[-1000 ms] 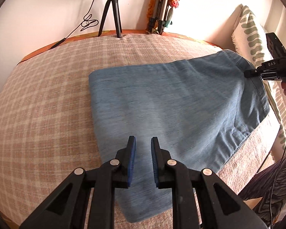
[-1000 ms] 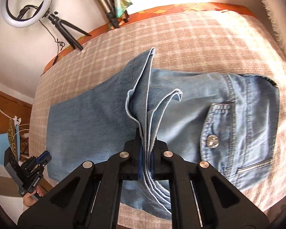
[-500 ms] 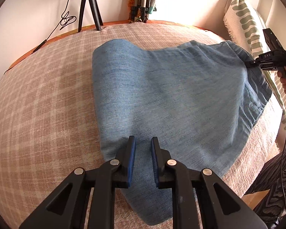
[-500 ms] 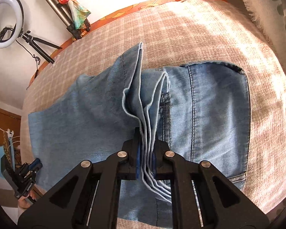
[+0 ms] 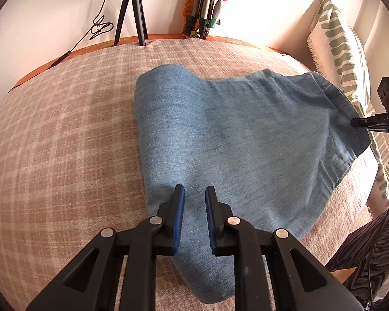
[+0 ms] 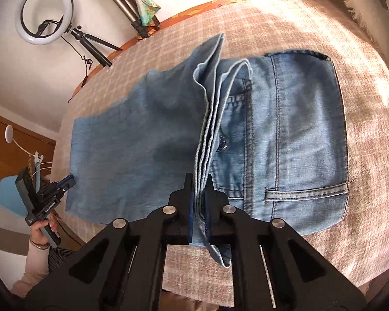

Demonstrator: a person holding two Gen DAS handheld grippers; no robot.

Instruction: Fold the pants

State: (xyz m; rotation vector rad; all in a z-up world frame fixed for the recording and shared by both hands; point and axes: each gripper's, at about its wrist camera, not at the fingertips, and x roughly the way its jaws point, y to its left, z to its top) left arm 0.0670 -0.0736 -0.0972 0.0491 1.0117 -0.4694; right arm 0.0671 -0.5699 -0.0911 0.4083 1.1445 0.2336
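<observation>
Here the right gripper is clamped on a stack of hemmed edges of the light blue denim pants, holding the leg ends bunched and lifted so they can be carried over the waist part, whose back pocket and belt loop lie flat toward the right edge of the pink-and-cream checked bed cover. Its jaws opened a little and closed again in the last moment, with the hems between them throughout. The left gripper hovers just over the near end of the fold with its jaws narrowly apart and nothing between the pads, seemingly ready to press the crease down. The pants lie across the middle of the bed cover, clear of the black tripod at the far edge and ending close beside the green-patterned white pillow at the right edge.

Compared with a second ago, the lifted hems sit further across the waist part: the round metal button on the pocket was in plain sight then and is now mostly tucked behind the held layers. From the left side, the far corner of the fold has risen off the cover into a hump.
</observation>
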